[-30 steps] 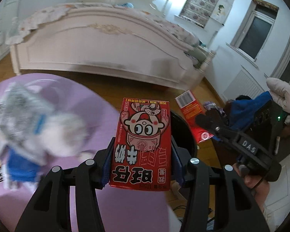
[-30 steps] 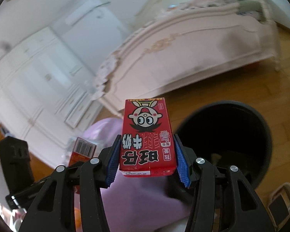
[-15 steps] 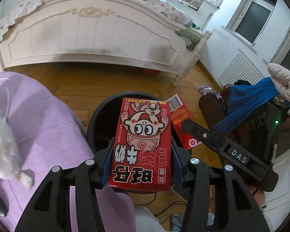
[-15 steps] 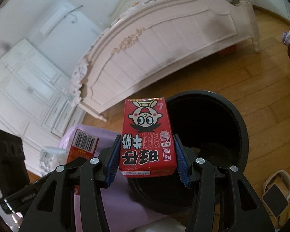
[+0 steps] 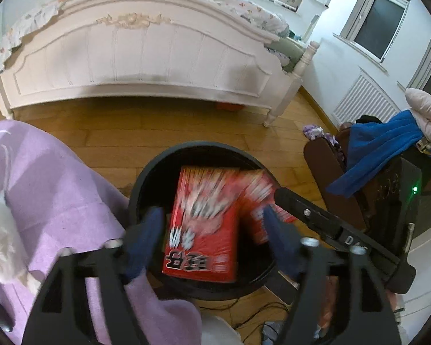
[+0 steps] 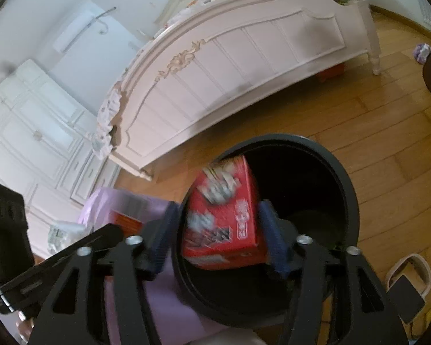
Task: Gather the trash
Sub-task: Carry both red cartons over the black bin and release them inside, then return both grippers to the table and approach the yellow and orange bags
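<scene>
Both tongs stand spread over the black trash bin, their blue pads clear of the cartons between them. Left tongs [image 5: 212, 235] hover above the bin [image 5: 146, 178], and a red milk carton [image 5: 204, 230] sits blurred between the parted pads, touching neither, its lower end over the near rim and its upper end inside the bin's mouth. Just to its right in the left wrist view a second red carton [image 5: 261, 201] shows, also blurred, beside the dark finger of the right tongs that crosses the frame there. Right tongs [image 6: 218, 235] are likewise parted, with that second red carton [image 6: 224, 215] tilted between the pads and free of both, its upper corner against the bin's left inner wall [image 6: 347, 189]. A lilac cloth [image 5: 57, 184] covers the counter at the left, touching the bin's side. Behind the bin lies a wooden floor [image 5: 129, 126], then the white footboard of a bed [image 5: 140, 57]. At the right of the left wrist view a blue cloth [image 5: 379, 149] hangs over dark furniture. White wardrobe doors [image 6: 28, 132] fill the left of the right wrist view.
</scene>
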### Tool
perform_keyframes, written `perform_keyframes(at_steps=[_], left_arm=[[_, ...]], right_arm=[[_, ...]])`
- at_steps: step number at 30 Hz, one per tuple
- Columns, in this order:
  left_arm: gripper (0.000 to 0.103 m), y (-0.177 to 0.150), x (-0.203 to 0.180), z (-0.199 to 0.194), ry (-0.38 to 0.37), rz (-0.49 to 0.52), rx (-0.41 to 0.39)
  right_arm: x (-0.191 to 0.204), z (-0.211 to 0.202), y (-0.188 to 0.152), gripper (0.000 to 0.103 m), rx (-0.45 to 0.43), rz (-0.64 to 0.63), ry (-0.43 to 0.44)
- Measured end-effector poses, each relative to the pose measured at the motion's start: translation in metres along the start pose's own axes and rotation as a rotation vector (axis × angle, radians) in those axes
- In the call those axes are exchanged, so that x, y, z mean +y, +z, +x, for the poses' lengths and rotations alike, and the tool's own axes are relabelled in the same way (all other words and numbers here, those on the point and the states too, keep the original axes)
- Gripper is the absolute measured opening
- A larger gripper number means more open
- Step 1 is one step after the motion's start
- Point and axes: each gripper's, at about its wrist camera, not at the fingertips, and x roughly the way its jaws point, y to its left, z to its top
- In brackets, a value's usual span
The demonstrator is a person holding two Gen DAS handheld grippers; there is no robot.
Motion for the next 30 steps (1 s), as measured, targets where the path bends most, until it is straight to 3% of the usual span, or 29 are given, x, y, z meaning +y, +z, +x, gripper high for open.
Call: perform_keyframes(at_steps=[7,17,20,22,26,30], left_arm=[[0.084,-0.005,0.008,-0.033,0.024,-0.007,-0.050],[0.084,-0.043,0.045,-0.115,0.093,-0.066,-0.129],[0.086,-0.057,0.067,-0.144,0.135,-0.106,-0.156],[0.097,-0.069,0.086,-0.166,0.180,-0.139,-0.178],[0.097,-0.093,0.125,-0.208,0.243,-0.192,-0.219],[0.097,-0.116,0.161,-0.237,0.257,-0.173,-0.210]], right_arm=[[0.016,-0.013,-0.010,0.076,-0.011,-0.014,0.048],[0.098,-0.024,-0.037,0.076,0.041,-0.176,0.195],[0.130,-0.022,-0.051,0.077,0.080,-0.240,0.242],[0.154,-0.019,-0.062,0.077,0.117,-0.294,0.280],[0.195,-0.013,-0.085,0.077,0.205,-0.400,0.343],[0.235,-0.006,-0.117,0.077,0.313,-0.533,0.385]])
